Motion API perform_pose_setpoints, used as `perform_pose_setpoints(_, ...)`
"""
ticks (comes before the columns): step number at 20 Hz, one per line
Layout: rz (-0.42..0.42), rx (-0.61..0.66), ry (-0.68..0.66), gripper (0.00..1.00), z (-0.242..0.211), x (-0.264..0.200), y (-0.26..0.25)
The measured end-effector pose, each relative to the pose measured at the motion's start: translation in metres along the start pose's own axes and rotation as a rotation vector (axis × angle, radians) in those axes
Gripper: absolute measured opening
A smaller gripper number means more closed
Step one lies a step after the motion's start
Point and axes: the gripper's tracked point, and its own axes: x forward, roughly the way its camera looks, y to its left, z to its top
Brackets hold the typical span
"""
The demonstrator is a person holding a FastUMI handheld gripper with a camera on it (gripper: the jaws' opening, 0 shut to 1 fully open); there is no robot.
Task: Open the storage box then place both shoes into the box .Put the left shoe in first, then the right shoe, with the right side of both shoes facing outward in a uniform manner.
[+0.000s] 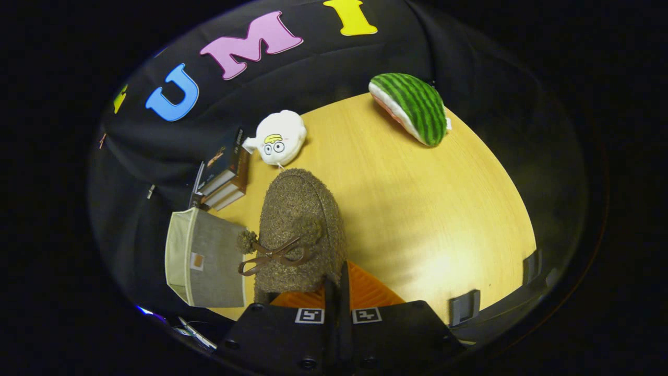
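Note:
A brown fuzzy shoe (300, 230) with a brown bow and pompoms hangs just ahead of my fingers, above the wooden table (428, 209), its toe pointing away from me. My gripper (336, 290) is shut on the shoe's heel edge, the orange fingers (365, 290) pressed close together. The grey fabric storage box (206, 258) with a cream rim stands beside the shoe at the table's edge, its opening turned away from me toward the booth wall.
A white plush toy with a cartoon face (279, 137) lies beyond the shoe. A stack of books (224, 175) sits between the plush and the box. A watermelon-slice plush (412, 107) rests at the table's far side. Black clips (464, 307) line the near table edge.

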Motion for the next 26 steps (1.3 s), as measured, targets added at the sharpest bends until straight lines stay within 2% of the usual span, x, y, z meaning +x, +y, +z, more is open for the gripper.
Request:
perform_pose_setpoints(3, 0.048, 0.007, -0.026, 0.05, 0.0, -0.014, 0.055)
perform_pose_setpoints(8, 0.188, 0.049, -0.028, 0.05, -0.005, -0.017, 0.156)
perform_pose_setpoints(15, 0.258, 0.074, 0.021, 0.05, -0.023, 0.006, 0.257)
perform_pose_setpoints(20, 0.212, 0.113, -0.004, 0.05, -0.037, 0.043, 0.296)
perform_pose_setpoints(26, 0.171, 0.07, 0.066, 0.09, -0.075, 0.073, 0.316)
